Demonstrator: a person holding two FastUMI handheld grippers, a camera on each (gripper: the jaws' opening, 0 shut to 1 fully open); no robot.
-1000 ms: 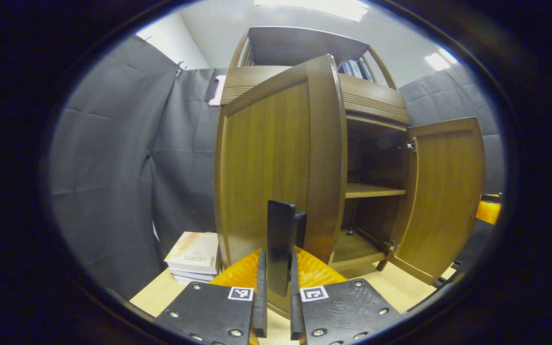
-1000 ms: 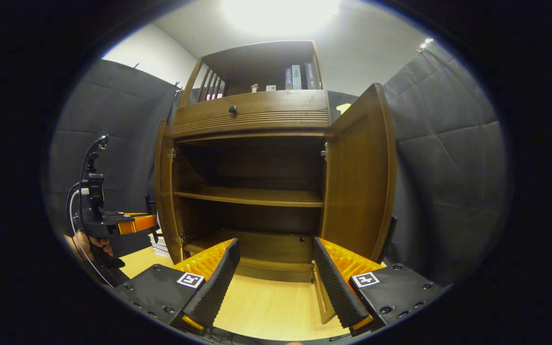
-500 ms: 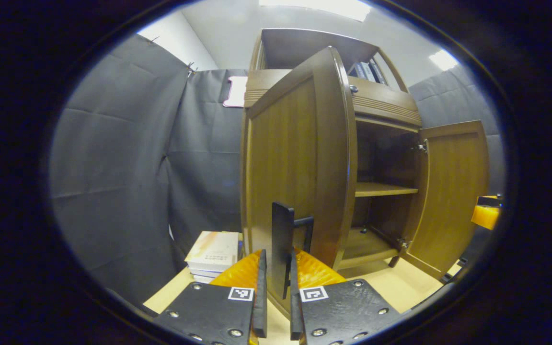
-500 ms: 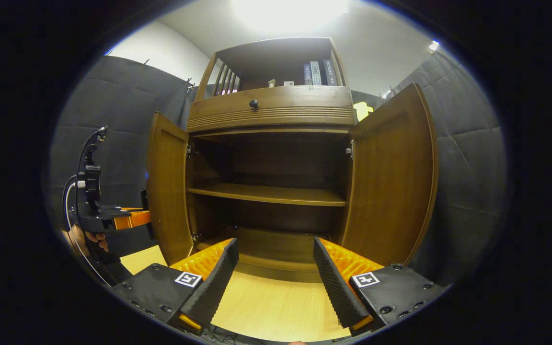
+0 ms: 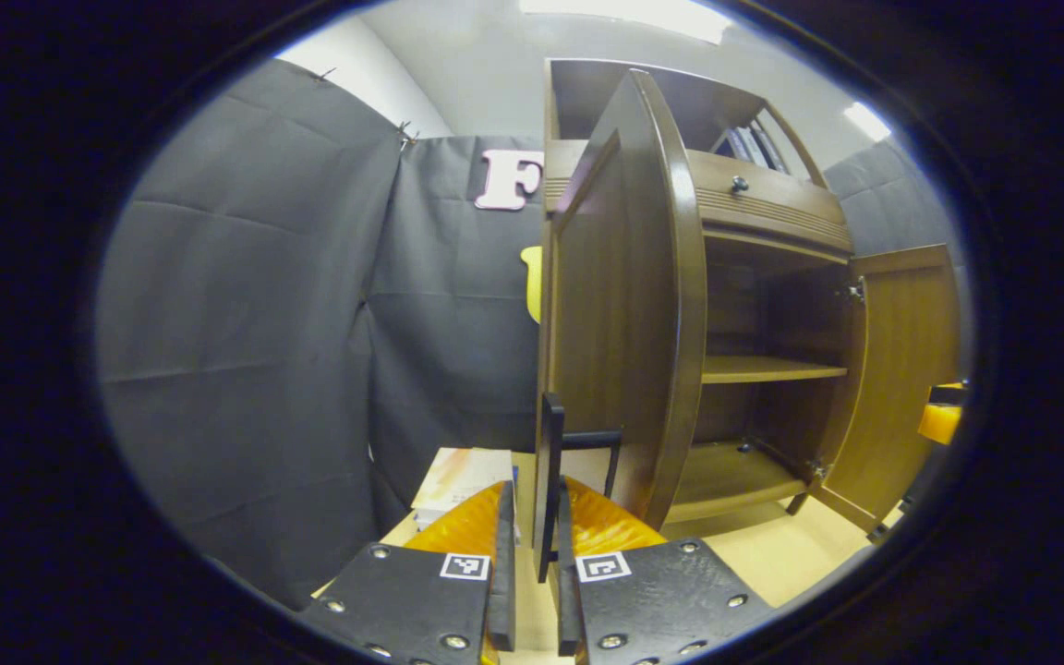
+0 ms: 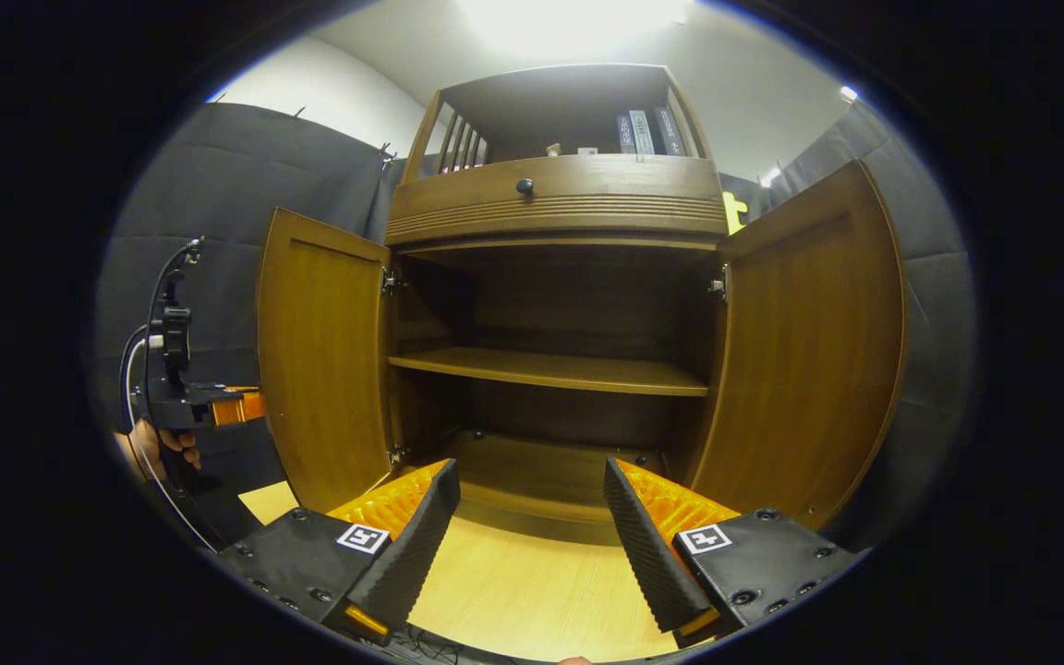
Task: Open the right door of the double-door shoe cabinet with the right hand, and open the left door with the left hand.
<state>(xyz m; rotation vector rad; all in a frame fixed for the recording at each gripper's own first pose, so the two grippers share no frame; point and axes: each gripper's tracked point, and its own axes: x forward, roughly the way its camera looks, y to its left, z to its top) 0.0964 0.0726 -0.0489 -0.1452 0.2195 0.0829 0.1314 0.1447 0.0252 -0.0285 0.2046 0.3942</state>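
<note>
The brown wooden shoe cabinet [image 6: 555, 208] stands with both doors swung wide. Its left door [image 5: 629, 305] is nearly edge-on in the left gripper view, with the black bar handle [image 5: 550, 480] between my left gripper's [image 5: 532, 563] fingers, which are shut on it. The right door [image 5: 901, 369] stands open at the far right there. In the right gripper view the left door [image 6: 324, 369] and right door [image 6: 809, 342] flank the empty shelves [image 6: 555, 369]. My right gripper [image 6: 527, 526] is open in front of the cabinet, holding nothing. The left gripper [image 6: 190, 406] and a hand show at the left there.
A stack of books [image 5: 458, 480] lies on the light wooden table [image 6: 532, 591] left of the cabinet. A drawer with a dark knob [image 6: 525, 187] sits above the doors, with books [image 6: 643, 134] on the top shelf. Black cloth walls surround the booth.
My left gripper has pulled the left door further open, from half-open to nearly edge-on. The right gripper view has shifted leftward, so both doors look wider apart.
</note>
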